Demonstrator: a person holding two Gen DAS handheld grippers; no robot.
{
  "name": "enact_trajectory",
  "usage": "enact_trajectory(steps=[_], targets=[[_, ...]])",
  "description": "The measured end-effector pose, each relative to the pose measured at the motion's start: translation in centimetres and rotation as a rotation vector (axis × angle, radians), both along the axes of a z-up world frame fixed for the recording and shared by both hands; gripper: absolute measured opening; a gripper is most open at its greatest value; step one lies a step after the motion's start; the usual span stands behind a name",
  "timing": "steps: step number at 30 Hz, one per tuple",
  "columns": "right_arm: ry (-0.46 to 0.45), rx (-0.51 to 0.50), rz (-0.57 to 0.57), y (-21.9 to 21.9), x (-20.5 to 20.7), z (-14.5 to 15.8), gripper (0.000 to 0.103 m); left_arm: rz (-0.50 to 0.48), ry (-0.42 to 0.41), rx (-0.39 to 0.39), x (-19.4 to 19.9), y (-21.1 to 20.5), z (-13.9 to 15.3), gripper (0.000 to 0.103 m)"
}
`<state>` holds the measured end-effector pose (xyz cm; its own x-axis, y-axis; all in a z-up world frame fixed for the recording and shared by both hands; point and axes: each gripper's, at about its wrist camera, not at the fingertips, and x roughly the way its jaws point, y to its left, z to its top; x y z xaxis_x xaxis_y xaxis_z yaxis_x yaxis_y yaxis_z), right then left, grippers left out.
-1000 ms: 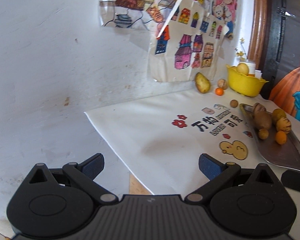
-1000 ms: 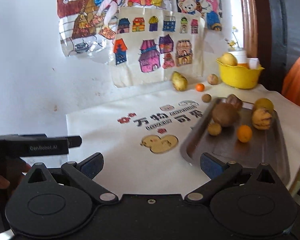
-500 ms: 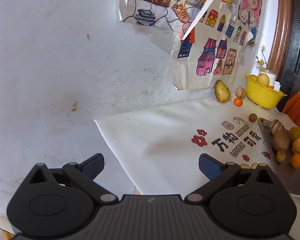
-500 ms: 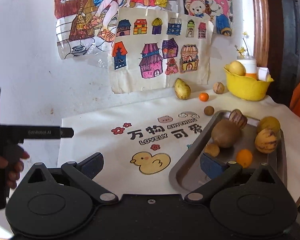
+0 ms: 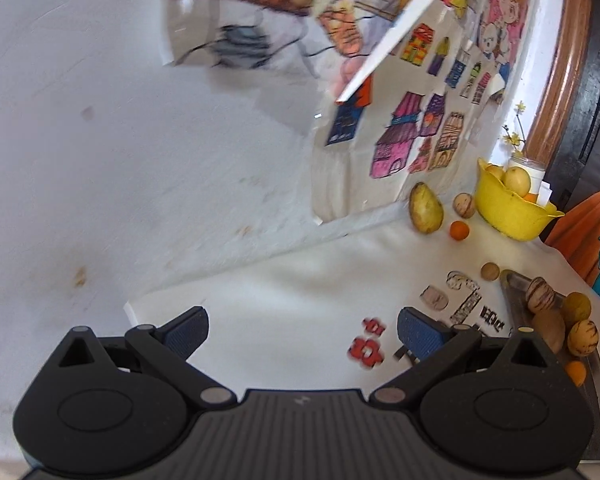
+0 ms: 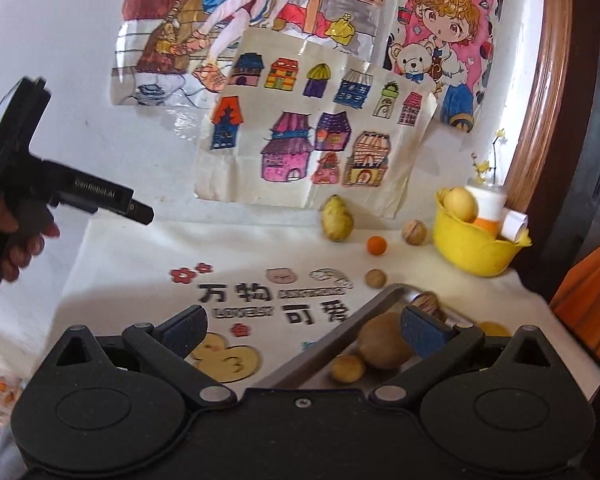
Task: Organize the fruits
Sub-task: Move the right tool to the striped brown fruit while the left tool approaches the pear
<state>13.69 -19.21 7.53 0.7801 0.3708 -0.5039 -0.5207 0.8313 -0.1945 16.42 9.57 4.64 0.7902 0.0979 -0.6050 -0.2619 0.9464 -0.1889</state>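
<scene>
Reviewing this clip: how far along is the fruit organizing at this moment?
Partly done, apparently. Several fruits already lie in the metal tray, and the yellow bowl holds some too. Nothing is in hand: the left gripper and right gripper are both open and empty. Left on the cloth: a pear, a small orange, a striped round fruit and a small brown fruit.

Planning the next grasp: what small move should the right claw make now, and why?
Probably ease the right claw forward and down onto the large brown fruit in the metal tray. The claw is open and empty, and that fruit lies nearest, just ahead by its right finger.
</scene>
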Motion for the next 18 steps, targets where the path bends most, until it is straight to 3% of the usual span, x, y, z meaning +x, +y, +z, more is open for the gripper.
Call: enact_trajectory(steps=[7, 18], targets=[[0.012, -0.044, 0.013, -0.8, 2.4, -1.0, 0.102, -0.087, -0.019, 0.1, 3.4, -3.1, 0.2, 0.103], [0.016, -0.118, 0.034, -1.1, 5.0, -2.2, 0.102, -0.183, 0.02, 0.026, 8.6, -5.0, -0.6, 0.103]])
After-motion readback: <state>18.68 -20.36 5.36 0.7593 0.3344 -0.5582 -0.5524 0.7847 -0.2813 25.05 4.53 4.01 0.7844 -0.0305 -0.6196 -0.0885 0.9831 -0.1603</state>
